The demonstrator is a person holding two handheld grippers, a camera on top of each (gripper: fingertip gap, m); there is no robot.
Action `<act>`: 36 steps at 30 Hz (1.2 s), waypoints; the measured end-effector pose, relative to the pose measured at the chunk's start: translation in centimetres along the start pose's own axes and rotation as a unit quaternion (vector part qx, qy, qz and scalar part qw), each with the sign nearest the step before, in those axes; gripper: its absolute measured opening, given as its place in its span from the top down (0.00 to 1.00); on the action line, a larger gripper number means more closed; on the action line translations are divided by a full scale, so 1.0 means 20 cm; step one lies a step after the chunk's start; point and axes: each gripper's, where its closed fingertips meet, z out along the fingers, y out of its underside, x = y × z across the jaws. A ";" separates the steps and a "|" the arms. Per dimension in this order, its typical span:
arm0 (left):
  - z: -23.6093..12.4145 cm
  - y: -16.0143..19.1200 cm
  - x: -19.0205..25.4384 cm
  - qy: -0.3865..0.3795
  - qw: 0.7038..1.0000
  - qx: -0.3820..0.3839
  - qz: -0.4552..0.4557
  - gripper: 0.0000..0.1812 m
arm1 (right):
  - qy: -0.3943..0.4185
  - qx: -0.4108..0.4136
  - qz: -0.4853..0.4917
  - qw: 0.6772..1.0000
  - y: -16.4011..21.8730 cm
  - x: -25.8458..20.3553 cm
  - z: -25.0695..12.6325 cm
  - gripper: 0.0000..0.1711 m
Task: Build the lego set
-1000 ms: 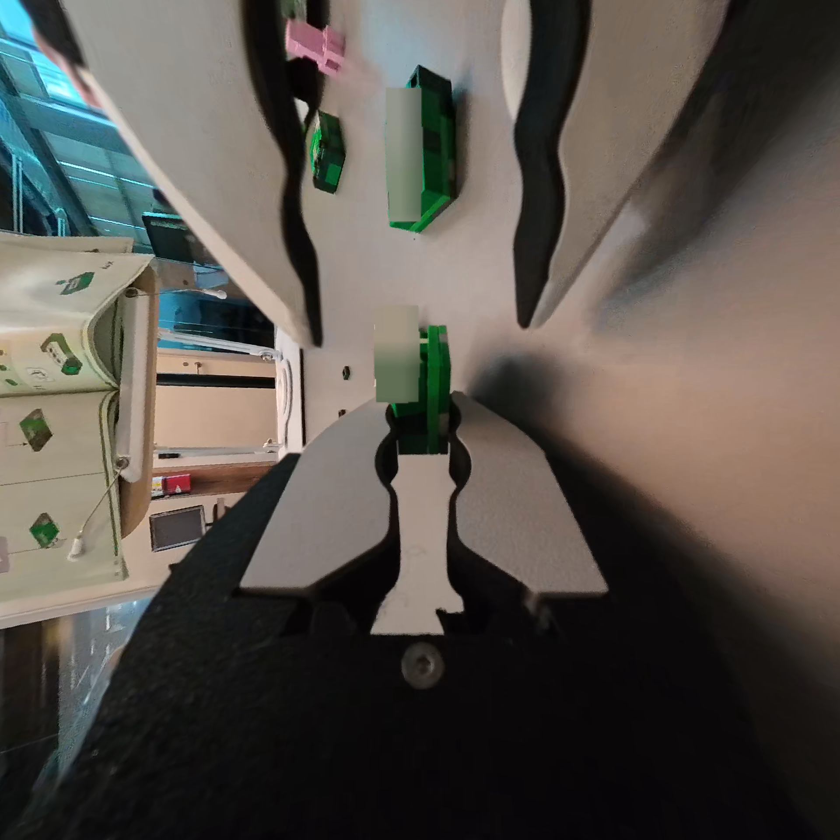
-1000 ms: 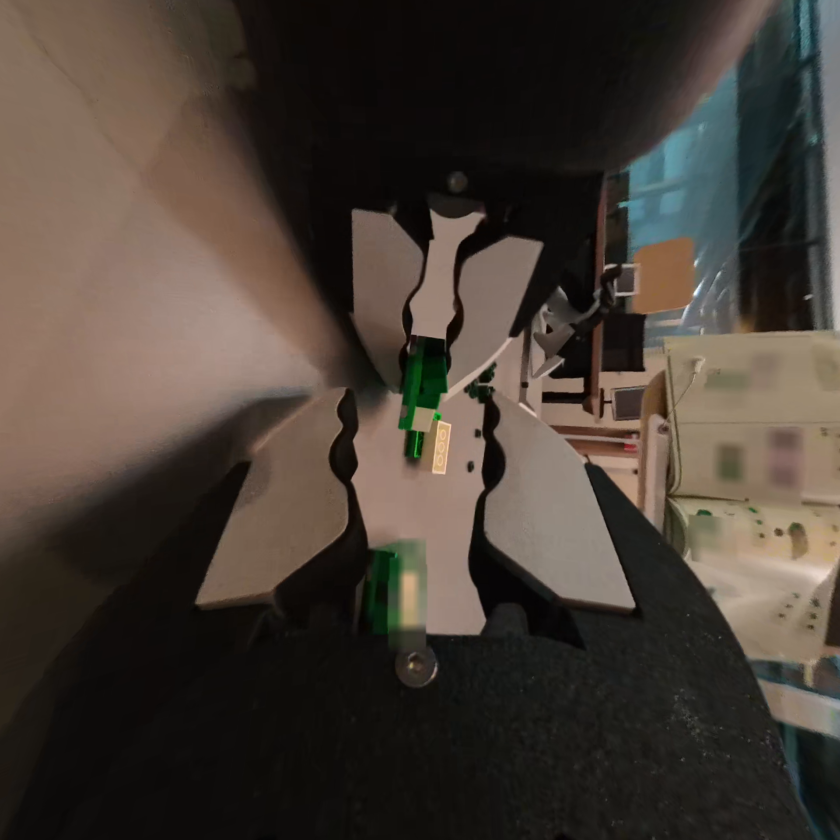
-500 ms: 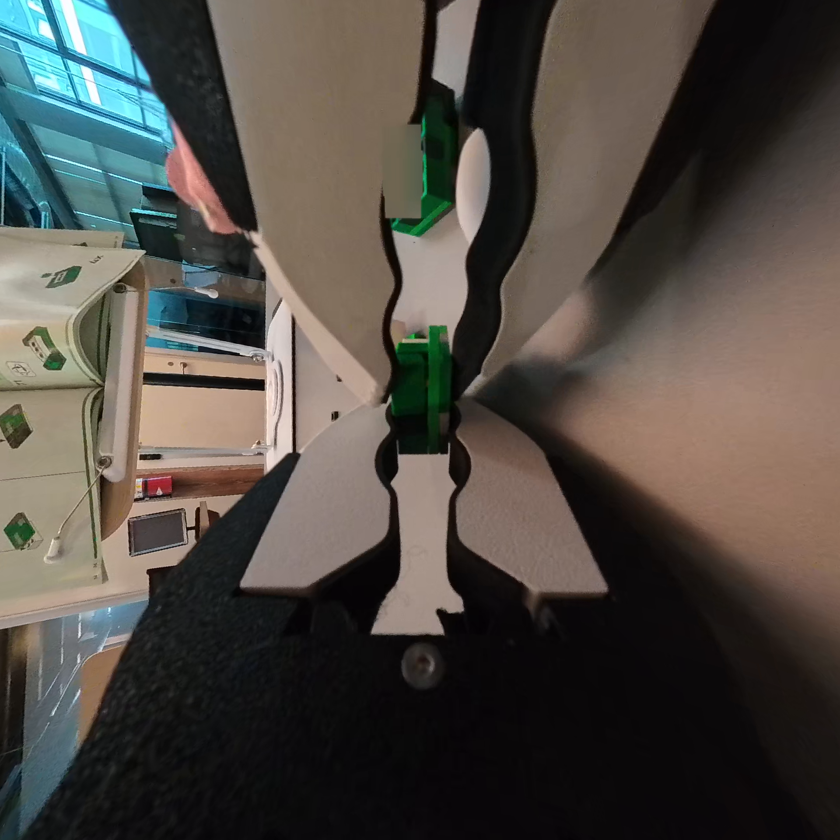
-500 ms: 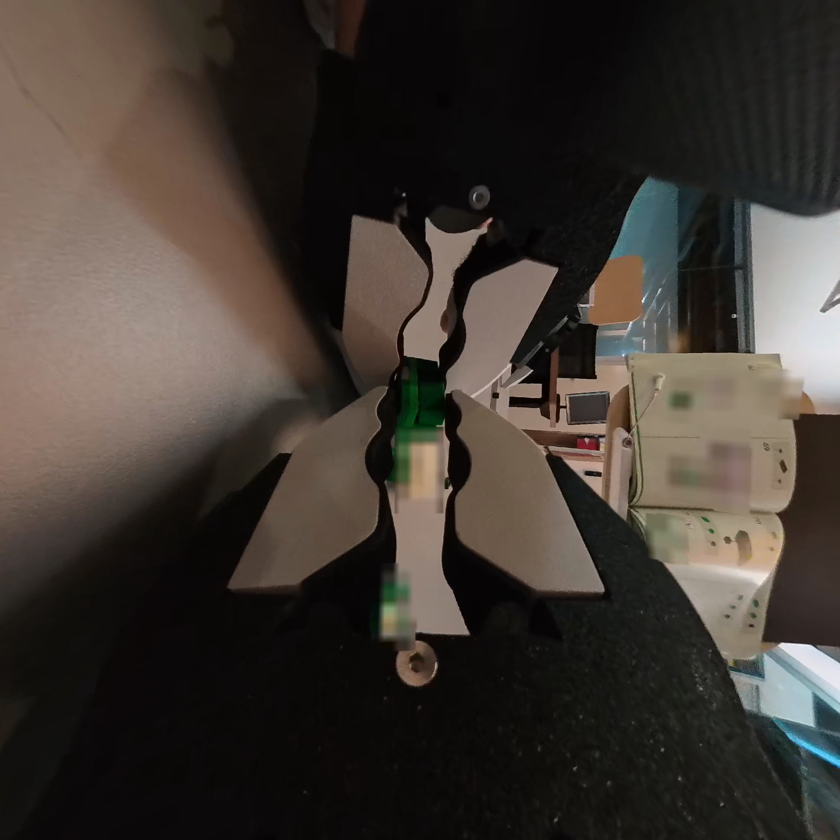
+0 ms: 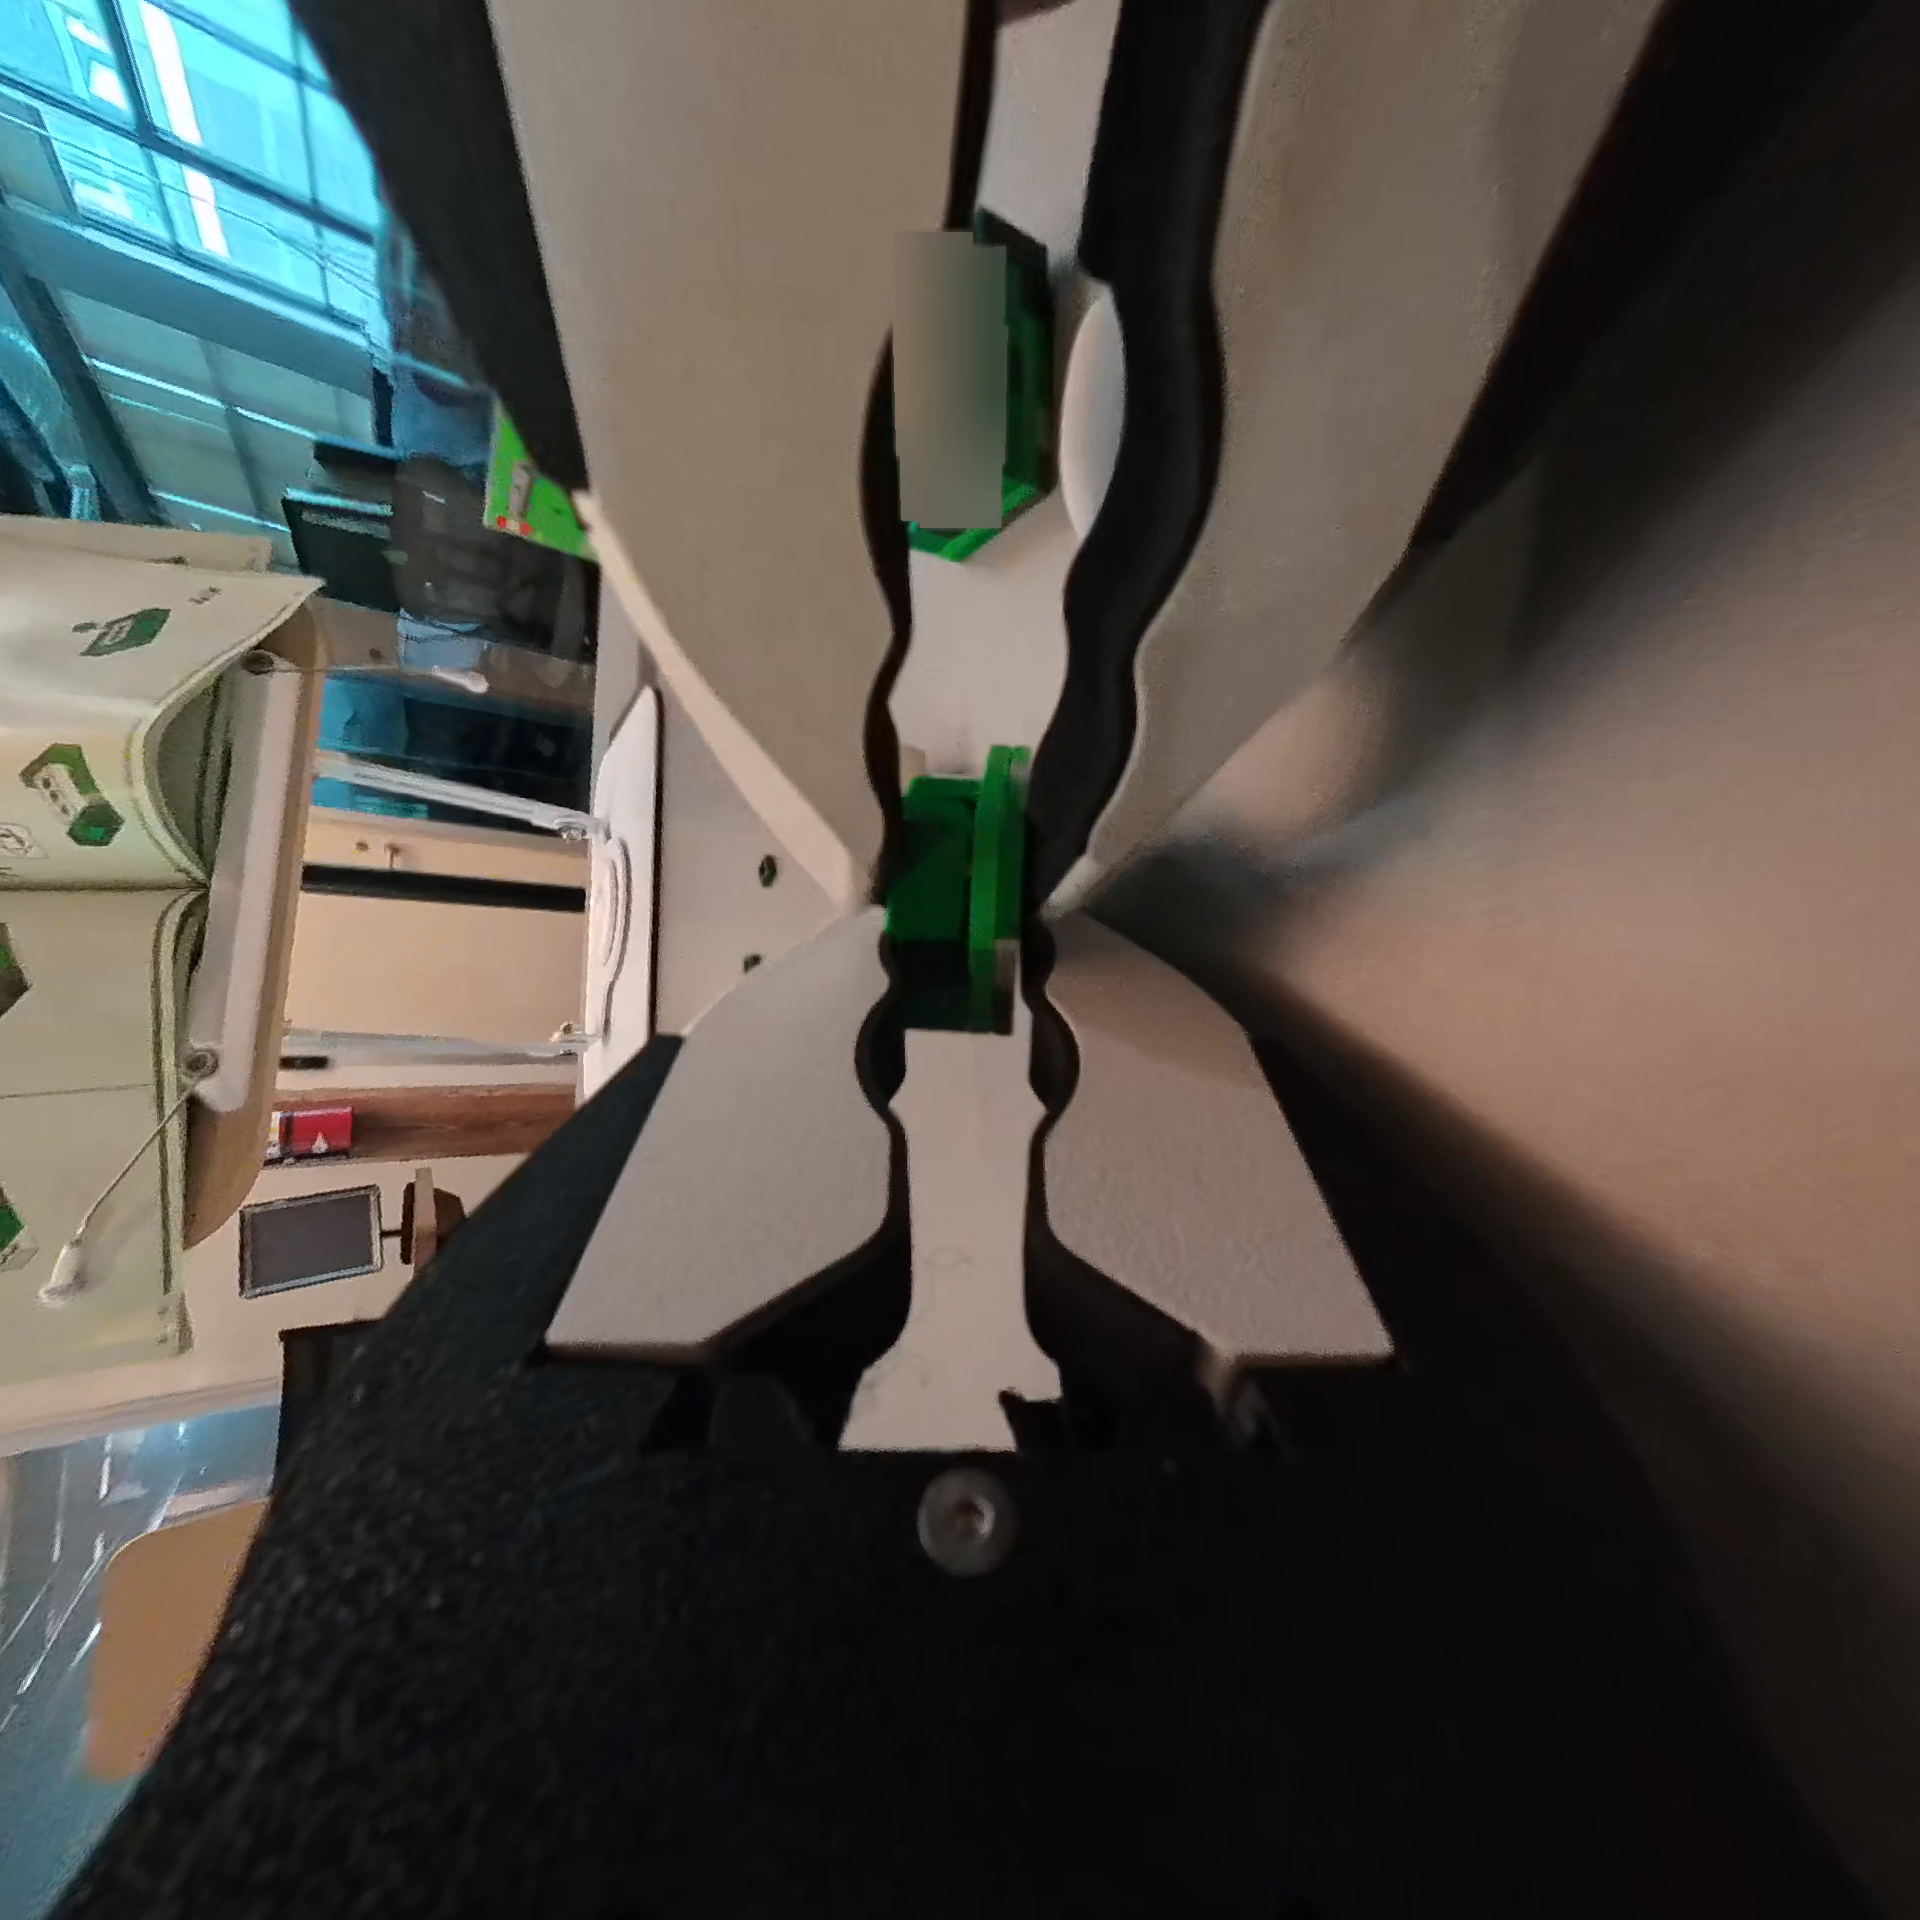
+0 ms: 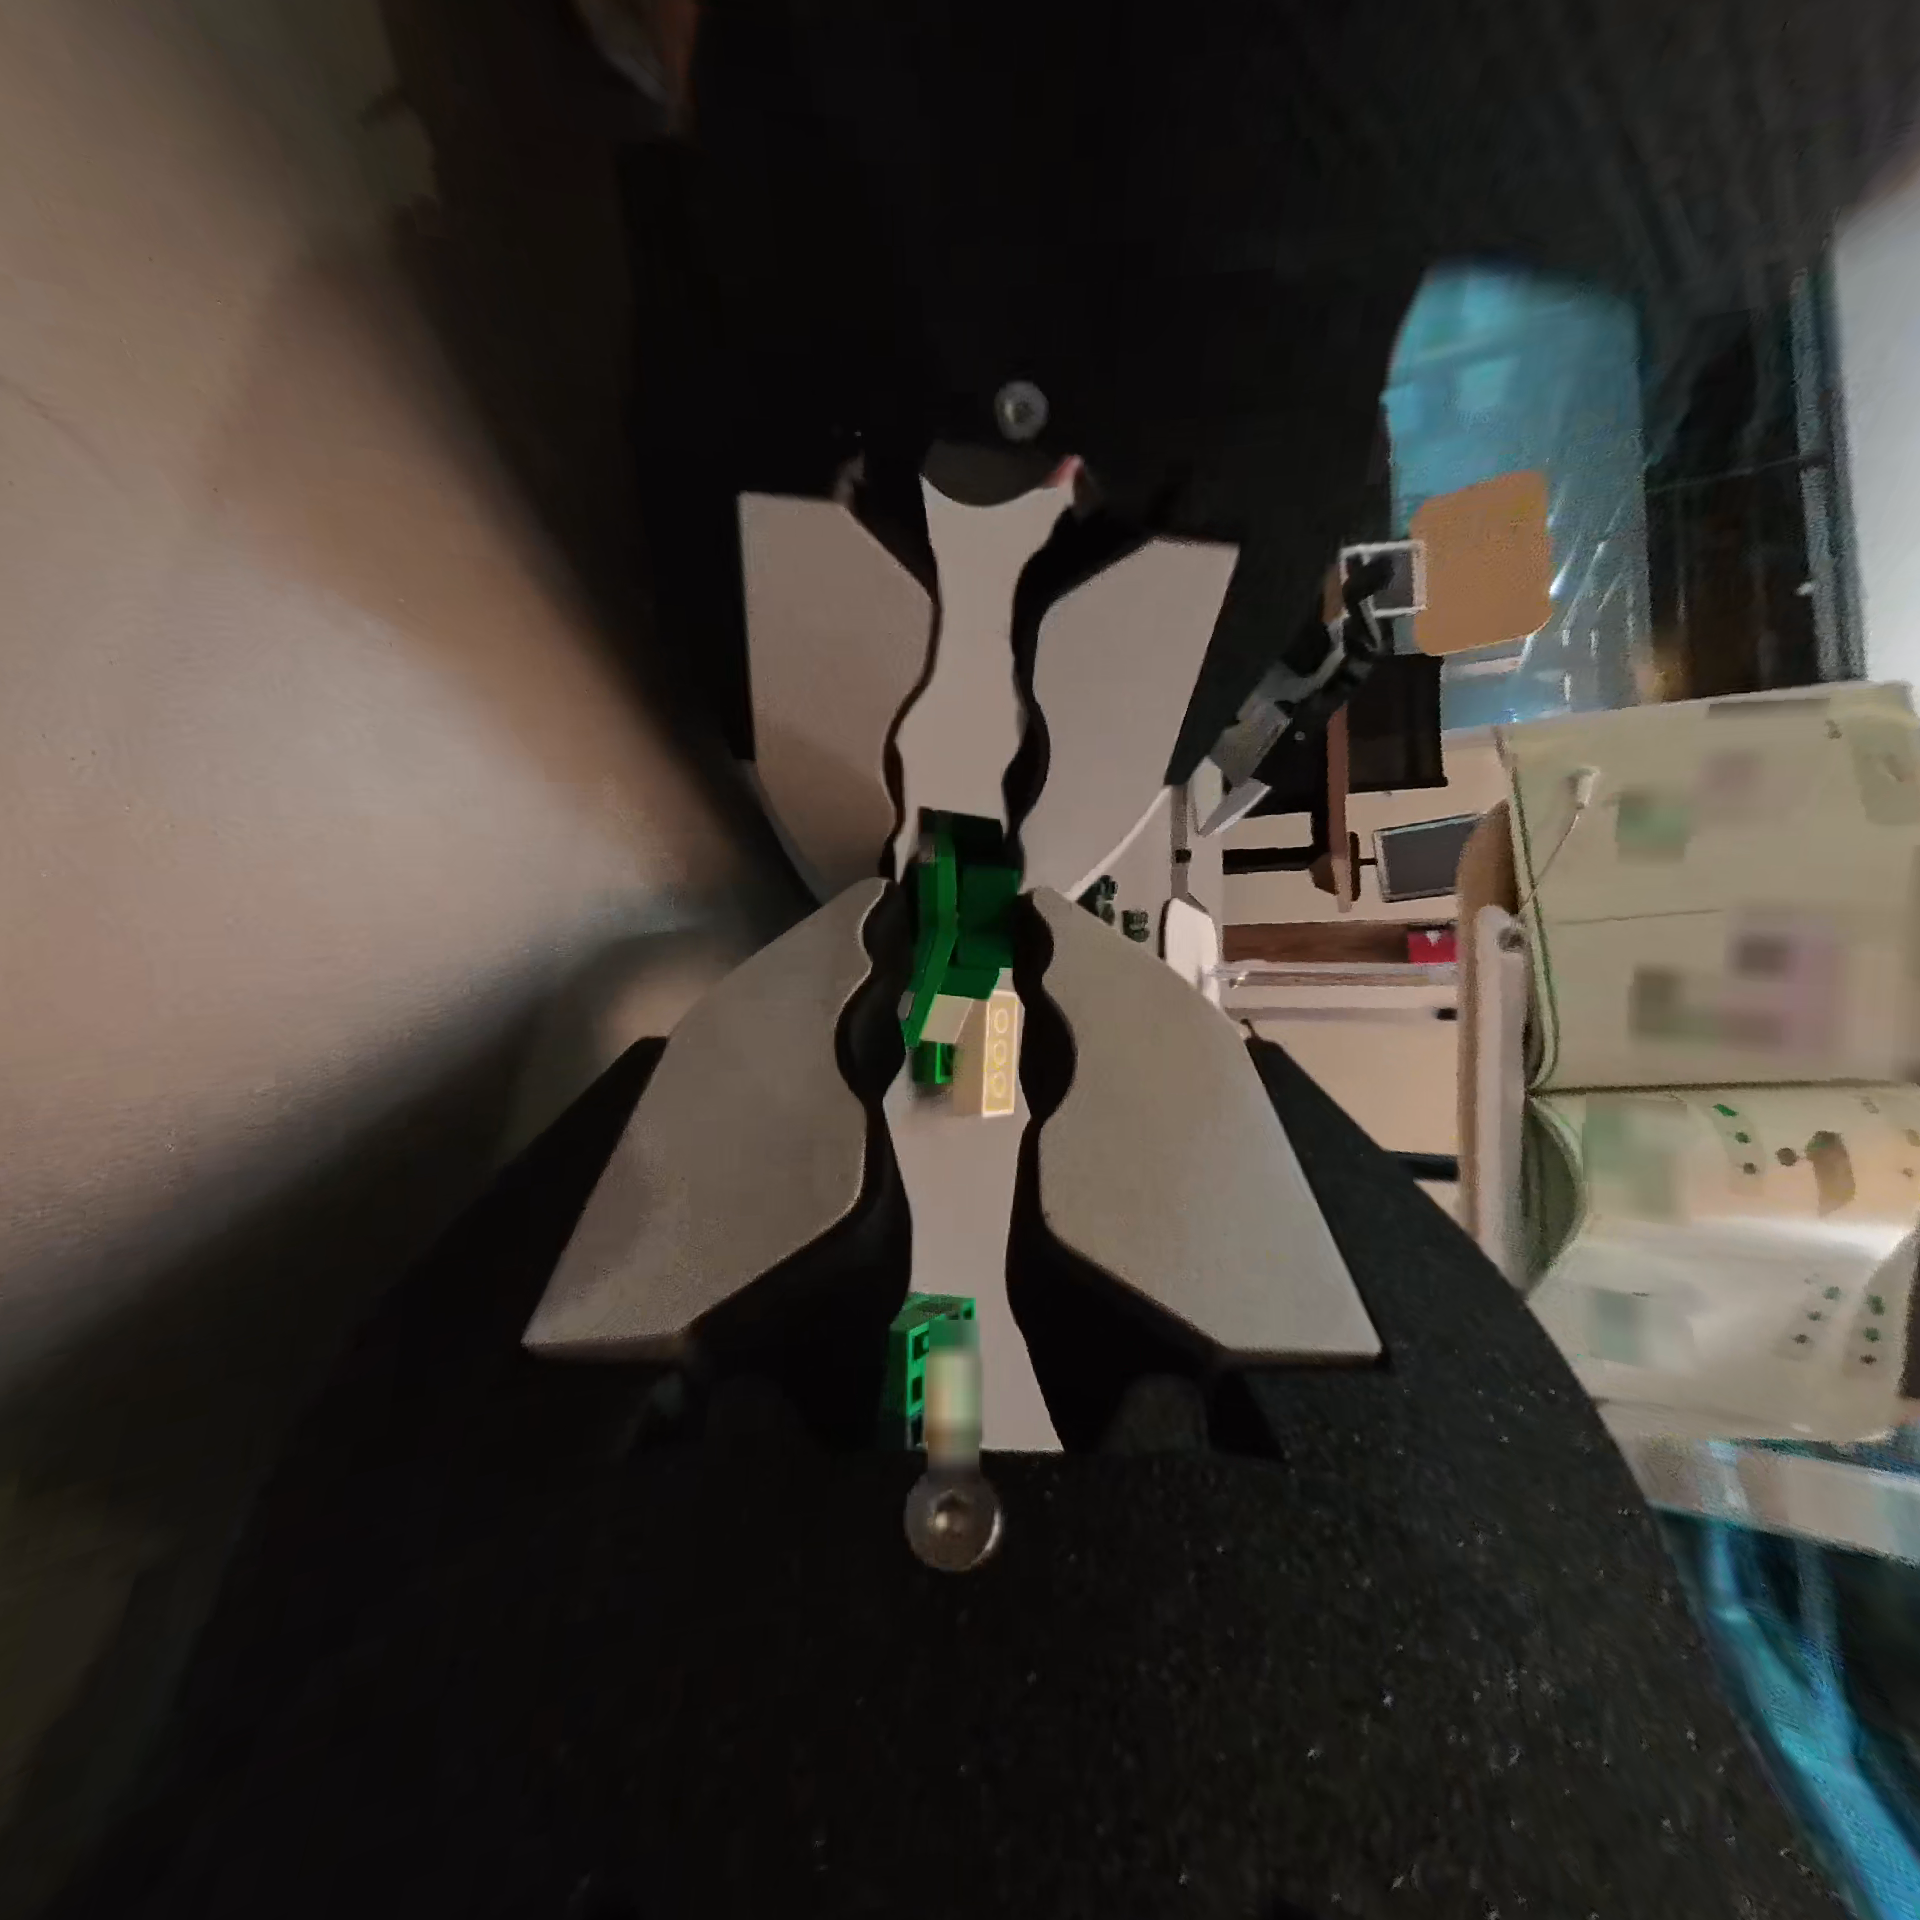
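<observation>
The two grippers now meet tip to tip, where a second ago they stood apart and the right one's fingers were spread wide. The left gripper [image 5: 961, 935] is clenched on a small green lego assembly [image 5: 961, 883], a thin flat plate with a chunkier dark green block on its face. The right gripper [image 6: 956, 914] has closed in from 12 o'clock in the left wrist view, and its fingers now flank the same assembly [image 6: 961, 914]; whether they truly pinch it or only bracket it I cannot tell. This looks like a press-fit or a handover between the grippers.

On the white counter [image 6: 961, 1226] lie a cream studded brick [image 6: 1000, 1055] and, at 6 o'clock, a green block [image 6: 920, 1361]. The plastic is glossy and hard-edged; the fingers [image 5: 748, 1164] are matte grey with wavy black inner pads.
</observation>
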 end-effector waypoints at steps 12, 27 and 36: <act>-0.05 -0.05 -0.04 -0.022 0.998 0.049 0.026 0.85 | -0.021 0.081 0.118 0.989 -0.02 0.05 -0.08 0.89; -0.05 -0.07 -0.05 -0.018 0.997 0.069 -0.010 0.85 | -0.062 0.084 0.157 0.982 -0.02 0.06 -0.09 0.89; -0.10 -0.10 -0.13 -0.077 0.993 0.091 0.020 0.81 | -0.035 0.088 0.171 0.981 -0.02 0.13 -0.09 0.89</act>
